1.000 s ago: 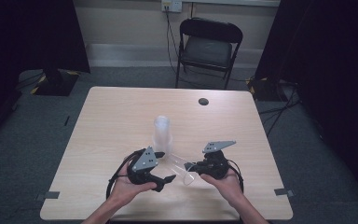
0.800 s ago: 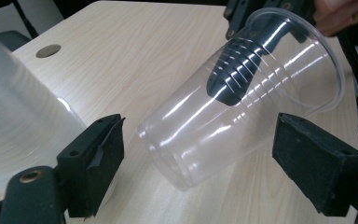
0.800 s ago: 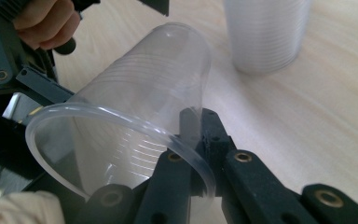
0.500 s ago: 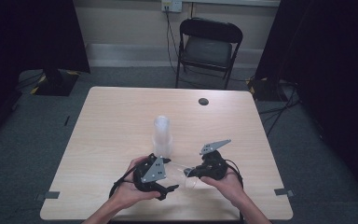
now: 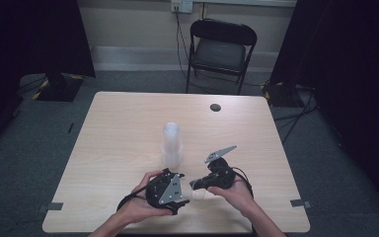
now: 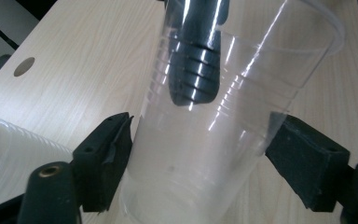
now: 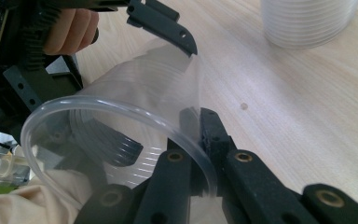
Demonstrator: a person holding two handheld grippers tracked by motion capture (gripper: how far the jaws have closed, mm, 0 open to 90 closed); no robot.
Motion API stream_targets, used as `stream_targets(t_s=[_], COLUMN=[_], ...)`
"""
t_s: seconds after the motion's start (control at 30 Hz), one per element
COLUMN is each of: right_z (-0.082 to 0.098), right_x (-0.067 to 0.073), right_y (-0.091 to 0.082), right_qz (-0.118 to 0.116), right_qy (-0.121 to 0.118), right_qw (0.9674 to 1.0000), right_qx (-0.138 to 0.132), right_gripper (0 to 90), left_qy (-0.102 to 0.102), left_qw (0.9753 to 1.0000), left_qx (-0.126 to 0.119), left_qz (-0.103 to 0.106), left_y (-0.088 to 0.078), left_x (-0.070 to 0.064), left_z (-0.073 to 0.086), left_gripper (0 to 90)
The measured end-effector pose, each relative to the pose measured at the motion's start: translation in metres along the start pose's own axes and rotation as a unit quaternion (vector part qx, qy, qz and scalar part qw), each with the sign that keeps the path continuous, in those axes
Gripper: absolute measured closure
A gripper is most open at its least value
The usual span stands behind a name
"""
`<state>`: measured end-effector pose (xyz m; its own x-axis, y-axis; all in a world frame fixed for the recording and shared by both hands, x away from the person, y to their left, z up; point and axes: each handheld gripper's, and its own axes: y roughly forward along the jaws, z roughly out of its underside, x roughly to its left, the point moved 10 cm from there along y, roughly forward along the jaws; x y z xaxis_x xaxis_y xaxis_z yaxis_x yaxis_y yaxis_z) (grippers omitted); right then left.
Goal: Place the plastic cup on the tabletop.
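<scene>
A clear plastic cup (image 5: 200,193) lies tilted on its side between my two grippers near the table's front edge. My right gripper (image 7: 199,121) is shut on the cup's rim (image 7: 135,93), with one finger (image 6: 196,60) inside the cup. My left gripper (image 6: 203,135) has just been closing its jaws around the cup's lower part (image 6: 242,79); both pads touch its walls. In the high view the left gripper (image 5: 185,191) faces right and the right gripper (image 5: 198,185) faces left. One left finger (image 7: 163,23) reaches over the cup's base.
A tall stack of clear cups (image 5: 171,145) stands mid-table just beyond the grippers, also visible as a ribbed stack (image 7: 303,18) and a blur (image 6: 9,154). The wooden table (image 5: 128,123) has a dark grommet hole (image 5: 215,107). A black folding chair (image 5: 219,49) stands behind it.
My left gripper has shifted a little right and toward the front edge, onto the cup. Its jaws have come in against the cup. The right gripper has kept its place and its hold.
</scene>
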<state>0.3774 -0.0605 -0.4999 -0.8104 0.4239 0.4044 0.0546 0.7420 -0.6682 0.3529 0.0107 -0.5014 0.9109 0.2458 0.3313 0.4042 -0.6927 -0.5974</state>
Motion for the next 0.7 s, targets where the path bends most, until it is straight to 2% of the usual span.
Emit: stream_targets(t_s=[0.1,0.13,0.17,0.23,0.3,0.33,0.43,0.57,0.63,0.67,0.7], right_z=[0.0,0.0,0.001,0.001,0.0,0.0,0.0,0.0,0.0,0.001,0.001], right_x=[0.001,0.002,0.002,0.003,0.004,0.005,0.004,0.003,0.003,0.004,0.005], right_y=[0.002,0.003,0.004,0.005,0.006,0.008,0.01,0.01,0.011,0.012,0.013], right_qz=[0.003,0.001,0.002,0.002,0.0,0.001,0.002,0.001,-0.003,-0.004,-0.003], right_qy=[0.005,0.006,0.008,0.01,0.012,0.013,0.015,0.028,0.035,0.035,0.037], right_qw=[1.0,1.0,0.9999,0.9999,0.9998,0.9998,0.9997,0.9994,0.9992,0.9992,0.9991], right_qx=[0.005,0.006,0.009,0.012,0.013,0.017,0.018,0.02,0.018,0.021,0.022], right_gripper=[89.4,89.4,89.5,89.4,89.4,89.4,89.4,89.3,89.3,89.3,89.3], left_qy=[0.013,0.013,0.011,0.015,0.01,0.015,0.012,0.016,0.021,0.014,0.02], left_qw=[0.9999,0.9999,0.9999,0.9999,0.9999,0.9999,0.9999,0.9998,0.9996,0.9997,0.9996], left_qx=[-0.004,0.001,-0.007,-0.007,-0.013,-0.007,-0.008,-0.011,-0.02,-0.021,-0.02], left_qz=[0.001,0.001,0.002,0.001,0.0,0.0,0.0,-0.006,0.002,0.001,0.0], left_y=[0.0,0.0,0.002,0.002,0.003,0.002,0.003,0.005,0.004,0.004,0.004], left_x=[-0.002,-0.004,-0.006,-0.007,-0.009,-0.009,-0.01,-0.009,-0.011,-0.012,-0.012], left_z=[-0.003,-0.003,-0.005,-0.006,-0.009,-0.008,-0.008,-0.011,-0.014,-0.015,-0.016], left_gripper=[22.9,22.4,22.2,22.4,22.3,22.8,22.8,23.1,22.9,22.8,22.4])
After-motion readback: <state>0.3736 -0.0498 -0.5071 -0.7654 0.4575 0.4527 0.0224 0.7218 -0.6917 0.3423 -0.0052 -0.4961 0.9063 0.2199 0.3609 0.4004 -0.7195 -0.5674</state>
